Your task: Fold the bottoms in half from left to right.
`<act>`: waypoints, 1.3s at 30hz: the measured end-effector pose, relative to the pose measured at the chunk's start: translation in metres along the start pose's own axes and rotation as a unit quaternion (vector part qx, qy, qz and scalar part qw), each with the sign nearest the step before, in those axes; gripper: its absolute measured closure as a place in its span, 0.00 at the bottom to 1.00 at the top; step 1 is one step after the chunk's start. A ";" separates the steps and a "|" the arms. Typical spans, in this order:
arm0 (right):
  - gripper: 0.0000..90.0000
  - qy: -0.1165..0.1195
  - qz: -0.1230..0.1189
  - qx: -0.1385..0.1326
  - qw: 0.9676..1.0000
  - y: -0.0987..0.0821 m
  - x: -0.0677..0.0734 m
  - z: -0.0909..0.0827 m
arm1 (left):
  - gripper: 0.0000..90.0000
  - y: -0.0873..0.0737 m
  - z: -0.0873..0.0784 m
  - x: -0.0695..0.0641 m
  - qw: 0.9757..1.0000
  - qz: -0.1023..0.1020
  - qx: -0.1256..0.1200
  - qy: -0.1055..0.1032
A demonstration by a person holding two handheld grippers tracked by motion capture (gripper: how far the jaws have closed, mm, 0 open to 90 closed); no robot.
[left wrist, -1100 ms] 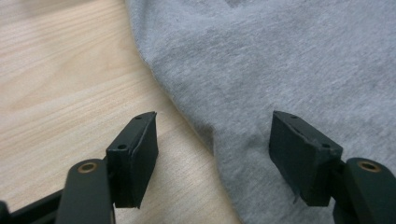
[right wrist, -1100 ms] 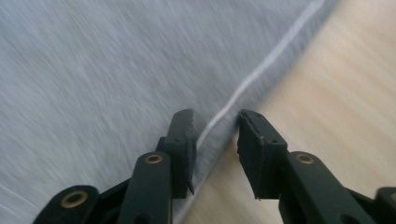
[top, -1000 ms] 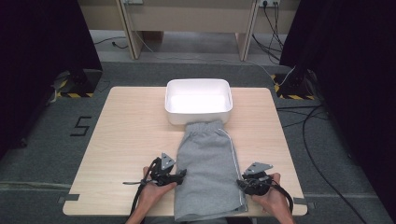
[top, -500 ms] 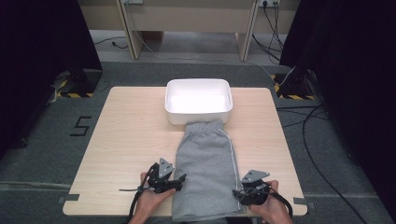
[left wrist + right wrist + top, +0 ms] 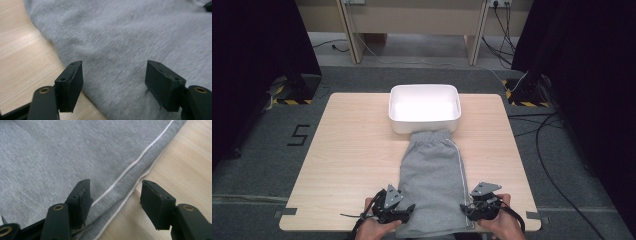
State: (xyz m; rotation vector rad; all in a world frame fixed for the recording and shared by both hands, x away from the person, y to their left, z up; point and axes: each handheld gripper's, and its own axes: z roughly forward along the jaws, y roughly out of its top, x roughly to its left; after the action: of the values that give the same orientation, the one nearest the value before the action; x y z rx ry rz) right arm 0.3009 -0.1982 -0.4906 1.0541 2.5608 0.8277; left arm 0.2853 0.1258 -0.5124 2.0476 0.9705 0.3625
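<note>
A grey pair of sweat shorts point(image 5: 432, 180) with a white side stripe point(image 5: 140, 157) lies flat on the wooden table point(image 5: 352, 165). Its waistband touches the white tub point(image 5: 424, 107) and its hem reaches the near edge. My left gripper point(image 5: 408, 210) is at the cloth's near left edge, open, with grey fabric point(image 5: 130, 45) lying between and beyond the jaws. My right gripper point(image 5: 466, 210) is at the near right corner. Its jaws have just been opening and stand open astride the striped edge, one fingertip point(image 5: 82, 192) over cloth, the other over bare wood; nothing is pinched.
The white tub looks empty and stands at the table's far middle. Bare wood lies to the left and right of the shorts. Dark curtains, cables point(image 5: 542, 145) and a floor marking "5" point(image 5: 299, 135) surround the table.
Both hands have drawn back toward the table's near edge, the left one more. The right gripper's jaws have spread apart. The shorts lie much as before.
</note>
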 end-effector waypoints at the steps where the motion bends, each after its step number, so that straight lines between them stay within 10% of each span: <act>1: 0.45 -0.003 0.000 -0.006 1.000 0.001 -0.001 -0.001 | 0.33 0.003 -0.002 0.002 1.000 -0.012 -0.006 -0.006; 13: 0.41 -0.015 0.037 -0.102 0.994 0.022 -0.029 -0.005 | 0.32 0.022 0.002 0.037 0.997 -0.067 -0.035 0.011; 39: 0.40 -0.038 0.076 -0.132 0.988 0.083 -0.079 0.036 | 0.30 0.049 0.032 0.094 0.991 -0.113 -0.034 0.055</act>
State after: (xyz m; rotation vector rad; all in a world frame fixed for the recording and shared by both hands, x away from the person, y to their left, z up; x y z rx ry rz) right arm 0.4187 -0.1917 -0.4693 1.1814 2.2525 1.1074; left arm 0.3900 0.1608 -0.5021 1.8486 1.2272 0.3841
